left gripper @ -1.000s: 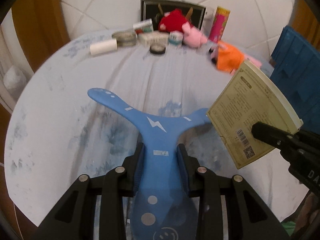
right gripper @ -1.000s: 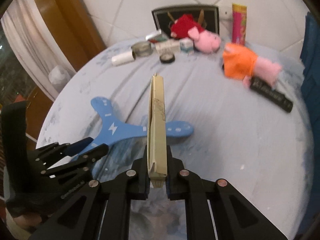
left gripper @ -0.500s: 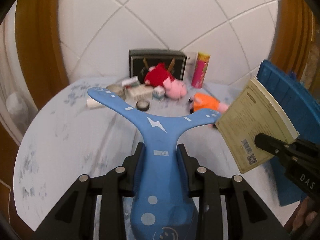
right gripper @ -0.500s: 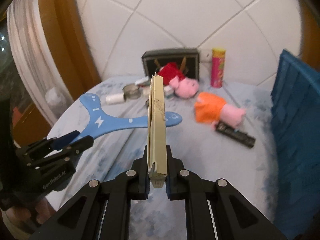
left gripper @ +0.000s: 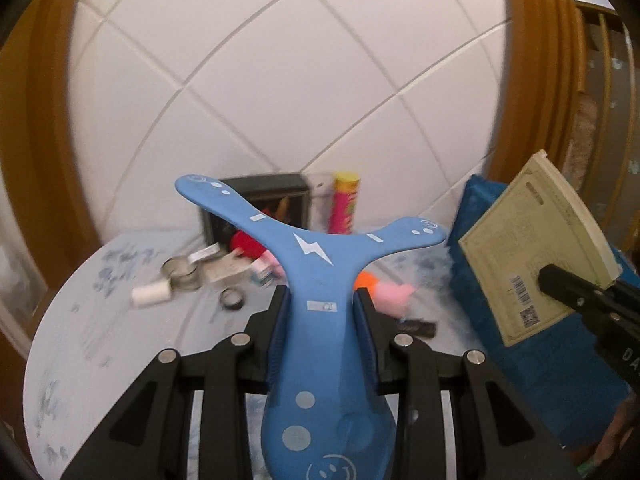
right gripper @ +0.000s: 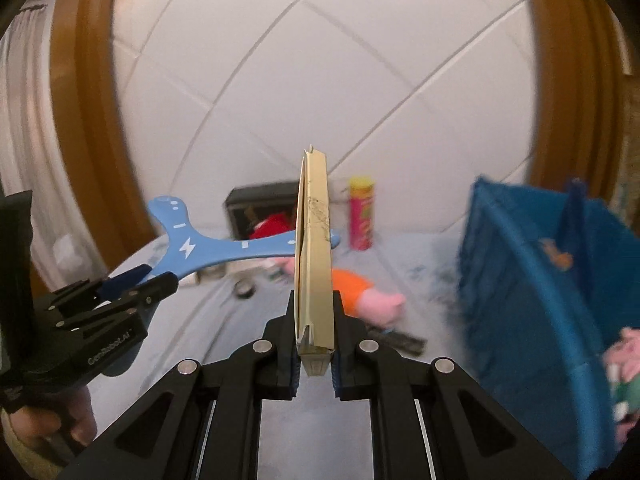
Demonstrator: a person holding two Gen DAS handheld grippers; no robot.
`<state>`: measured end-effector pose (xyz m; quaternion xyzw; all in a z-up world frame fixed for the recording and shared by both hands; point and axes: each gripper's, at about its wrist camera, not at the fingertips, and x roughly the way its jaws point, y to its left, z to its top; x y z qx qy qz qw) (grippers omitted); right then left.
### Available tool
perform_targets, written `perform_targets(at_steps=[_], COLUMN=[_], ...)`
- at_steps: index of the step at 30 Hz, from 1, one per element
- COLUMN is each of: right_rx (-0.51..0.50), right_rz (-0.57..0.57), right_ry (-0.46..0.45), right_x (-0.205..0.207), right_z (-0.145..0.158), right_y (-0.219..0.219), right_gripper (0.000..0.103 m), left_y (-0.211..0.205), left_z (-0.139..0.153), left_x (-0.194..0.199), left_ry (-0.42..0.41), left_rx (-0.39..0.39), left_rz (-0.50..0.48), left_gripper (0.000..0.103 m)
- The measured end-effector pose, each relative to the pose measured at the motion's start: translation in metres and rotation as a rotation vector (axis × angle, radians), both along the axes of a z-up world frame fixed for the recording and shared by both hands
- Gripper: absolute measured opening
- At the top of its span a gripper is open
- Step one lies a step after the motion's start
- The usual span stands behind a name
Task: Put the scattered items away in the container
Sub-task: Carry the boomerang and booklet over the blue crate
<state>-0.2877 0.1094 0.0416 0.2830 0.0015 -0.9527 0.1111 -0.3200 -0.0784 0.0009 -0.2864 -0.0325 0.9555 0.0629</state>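
My left gripper [left gripper: 320, 300] is shut on a blue three-armed boomerang [left gripper: 316, 256] and holds it well above the round table [left gripper: 120, 328]. It also shows in the right wrist view [right gripper: 188, 248]. My right gripper [right gripper: 314, 300] is shut on a thin beige book [right gripper: 314, 252], held edge-on in the air; its back cover shows in the left wrist view [left gripper: 532, 248]. The blue crate [right gripper: 540, 280] stands on the right, with some items inside at its lower right.
On the table lie an orange and pink plush pig [right gripper: 368, 292], a black remote [right gripper: 400, 338], a pink tube can [right gripper: 362, 216], a red plush [right gripper: 272, 226], a black box [left gripper: 260, 196], a white roll [left gripper: 150, 294], a tin and small boxes.
Both grippers have lifted their loads up from the table, and the views have tilted up toward the tiled wall. The blue crate has come further into the right wrist view.
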Motion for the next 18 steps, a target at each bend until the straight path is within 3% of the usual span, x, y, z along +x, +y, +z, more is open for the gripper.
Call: perform_targets(at_steps=[5,10,18], right_rx=[0.012,0.026,0.080], right_rz=[-0.113,-0.205,-0.269], right_ry=[0.050,0.092,0.118], right_x=[0.013,0.034,0.077], right_z=[0.030,0.052,0.084], right_y=[0.067,0.155,0.292], right_gripper=[0.011,0.011,0.011], left_y=[0.067,0.163,0.310], left_z=[0.019,0.040,0.070], left_x=[-0.006,0.000,0.027], left_ry=[0.030,0.054,0.008], left_rx=[0.007,0.030,0.046], left_rz=[-0.079,-0.152,-0.209], left_gripper=[0.032,0.032,0.032])
